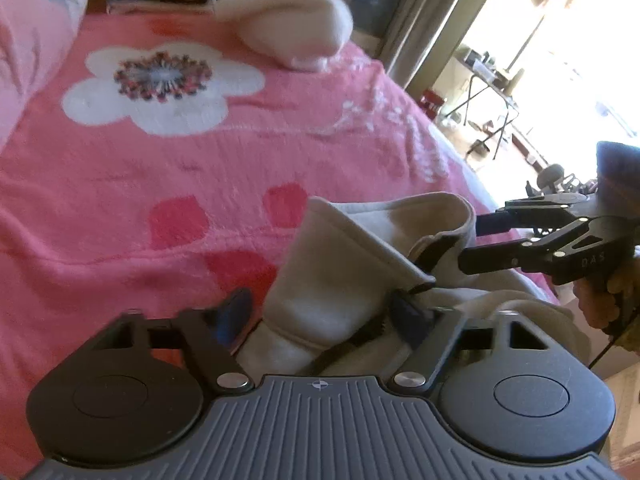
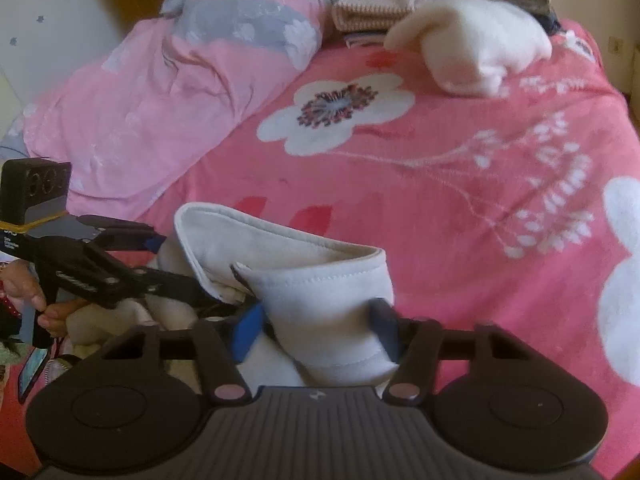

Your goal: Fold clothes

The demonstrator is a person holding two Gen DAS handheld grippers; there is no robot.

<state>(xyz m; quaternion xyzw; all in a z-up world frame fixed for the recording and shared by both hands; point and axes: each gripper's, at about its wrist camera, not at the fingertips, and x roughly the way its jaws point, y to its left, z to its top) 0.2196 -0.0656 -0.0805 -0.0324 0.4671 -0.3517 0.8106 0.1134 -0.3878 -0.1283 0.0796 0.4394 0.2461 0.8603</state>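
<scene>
A pale grey garment (image 1: 340, 248) lies bunched on the pink flowered blanket (image 1: 160, 160), one stitched edge standing up. In the left wrist view my left gripper (image 1: 320, 314) straddles a fold of it. The right finger touches the cloth and a thin gap shows at the blue left pad (image 1: 236, 312), so it is open. In the right wrist view my right gripper (image 2: 316, 324) has a thick band of the garment (image 2: 320, 280) filling its jaws, both pads against it. Each tool shows in the other's view: the right gripper (image 1: 484, 240) at the garment's right edge, the left gripper (image 2: 176, 264) at its left.
A white fluffy bundle (image 2: 472, 48) lies at the far end of the bed, beside a stack of folded knitwear (image 2: 376, 4). A pink and grey duvet (image 2: 160, 100) is heaped along the left. The bed's right edge (image 1: 460, 152) drops toward a sunlit floor with a folding stand (image 1: 488, 100).
</scene>
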